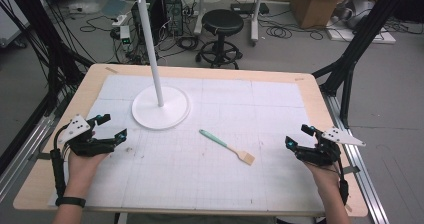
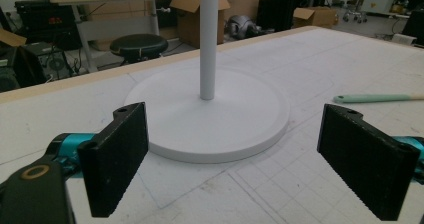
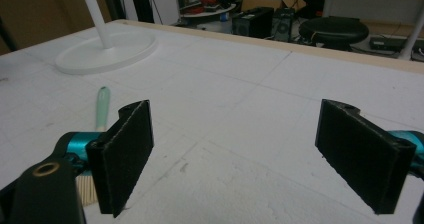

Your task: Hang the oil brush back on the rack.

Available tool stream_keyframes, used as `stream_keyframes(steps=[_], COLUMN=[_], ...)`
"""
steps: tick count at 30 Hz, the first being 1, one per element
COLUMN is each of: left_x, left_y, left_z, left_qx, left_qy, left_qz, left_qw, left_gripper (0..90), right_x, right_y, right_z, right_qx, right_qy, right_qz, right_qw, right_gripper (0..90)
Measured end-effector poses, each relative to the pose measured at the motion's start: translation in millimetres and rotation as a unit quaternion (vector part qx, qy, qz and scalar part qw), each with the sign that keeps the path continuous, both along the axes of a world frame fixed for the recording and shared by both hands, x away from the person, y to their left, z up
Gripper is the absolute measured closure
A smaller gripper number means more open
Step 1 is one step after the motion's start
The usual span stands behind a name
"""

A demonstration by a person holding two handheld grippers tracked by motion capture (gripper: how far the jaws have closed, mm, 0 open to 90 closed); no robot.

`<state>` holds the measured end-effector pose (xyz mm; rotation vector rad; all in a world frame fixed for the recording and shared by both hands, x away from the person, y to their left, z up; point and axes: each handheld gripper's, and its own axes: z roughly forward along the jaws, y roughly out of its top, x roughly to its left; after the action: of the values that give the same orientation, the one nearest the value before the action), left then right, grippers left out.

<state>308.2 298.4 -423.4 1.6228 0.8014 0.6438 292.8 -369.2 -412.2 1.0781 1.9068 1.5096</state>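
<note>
Nothing of the work looks done yet, judging from how things lie. The small brush with a mint-green handle and pale bristle head (image 1: 227, 147) lies flat on the white gridded mat of the bench (image 1: 280, 184), just in front of and to the right of the tall white stand with a round disc base (image 1: 160, 107), apart from the base and untouched. The hooks at the stand's top carry nothing. If the brush is meant for the stand, picking it up, carrying it over and placing it all remain.

The left hand-held gripper (image 1: 111, 130) rests low on the mat to the left of the stand's base, the hand under it, pointing toward the base; in the left gripper view its jaws stand wide apart with the disc base (image 2: 210, 116) between them farther off and the green handle (image 2: 380, 98) off to the right. The right hand-held gripper (image 1: 298, 139) sits well to the right of the stand, beyond the brush, near the bench's right edge, also low and level. Its jaws gape wide and hold nothing; the brush (image 3: 101, 108) lies beside its left jaw in the right gripper view.
</note>
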Motion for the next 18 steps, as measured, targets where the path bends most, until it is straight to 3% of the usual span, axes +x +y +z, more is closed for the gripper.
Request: stream_keyframes(steps=[10, 14, 18], left_x=[-0.6, -0.4, -0.3], left_y=[1.0, 0.4, 0.4], left_z=[0.7, 0.2, -0.1], left_qx=[-0.007, -0.005, -0.004], left_qy=[0.009, 0.011, 0.010], left_qz=[-0.008, -0.010, -0.010], left_qw=[0.9999, 0.9999, 0.9999], left_gripper=[13.8, 13.7, 13.8], right_x=[16.5, 29.5, 35.1], right_y=[29.0, 54.6, 68.9], right_z=[6.1, 4.8, 4.1], right_qx=[-0.025, -0.047, -0.053], right_qy=[0.018, 0.029, 0.038], right_qz=[0.046, 0.080, 0.095], right_qw=[0.9985, 0.9953, 0.9934], right_gripper=[14.8, 14.8, 14.9])
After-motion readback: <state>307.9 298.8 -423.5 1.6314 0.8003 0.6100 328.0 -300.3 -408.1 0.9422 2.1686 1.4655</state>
